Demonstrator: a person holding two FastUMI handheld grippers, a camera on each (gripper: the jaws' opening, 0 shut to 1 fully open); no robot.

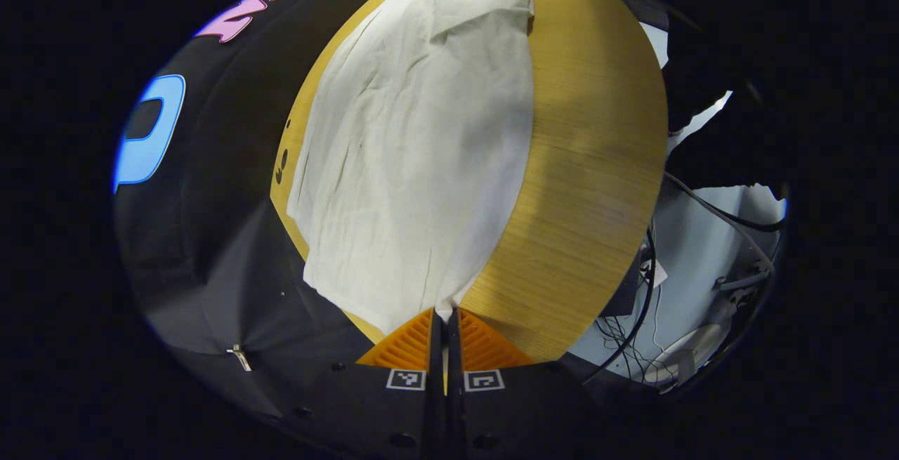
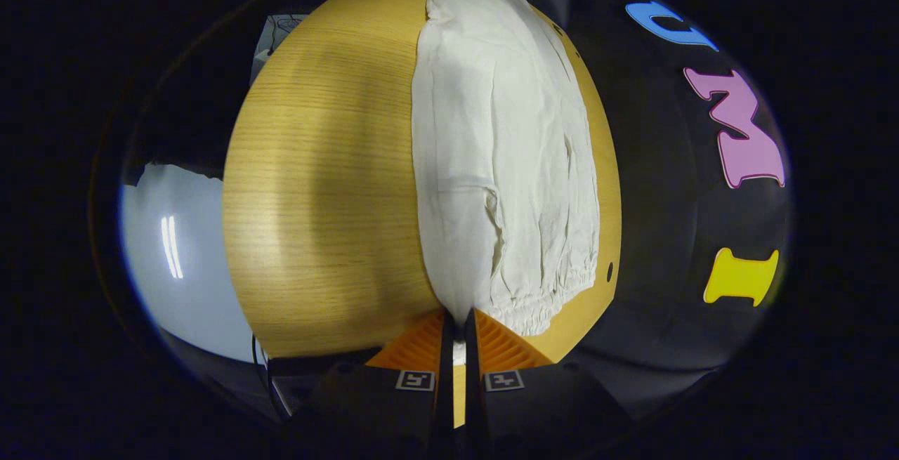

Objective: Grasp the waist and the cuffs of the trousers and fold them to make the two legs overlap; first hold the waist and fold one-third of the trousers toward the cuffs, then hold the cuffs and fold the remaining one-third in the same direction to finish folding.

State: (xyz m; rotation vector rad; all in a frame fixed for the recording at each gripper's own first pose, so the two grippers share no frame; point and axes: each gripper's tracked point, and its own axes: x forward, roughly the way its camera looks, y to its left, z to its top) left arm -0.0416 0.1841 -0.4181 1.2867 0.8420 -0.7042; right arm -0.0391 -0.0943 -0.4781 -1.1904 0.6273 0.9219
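A wide bare strip of surface (image 1: 590,165) lies beside the trousers (image 1: 414,165), open to passage. Cables (image 1: 632,333) hang beyond the surface's near corner.

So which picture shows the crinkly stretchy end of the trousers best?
The right gripper view: the gathered elastic end lies close, right beside its tongs. The left gripper view shows the trousers too, with that same end far off at the top.
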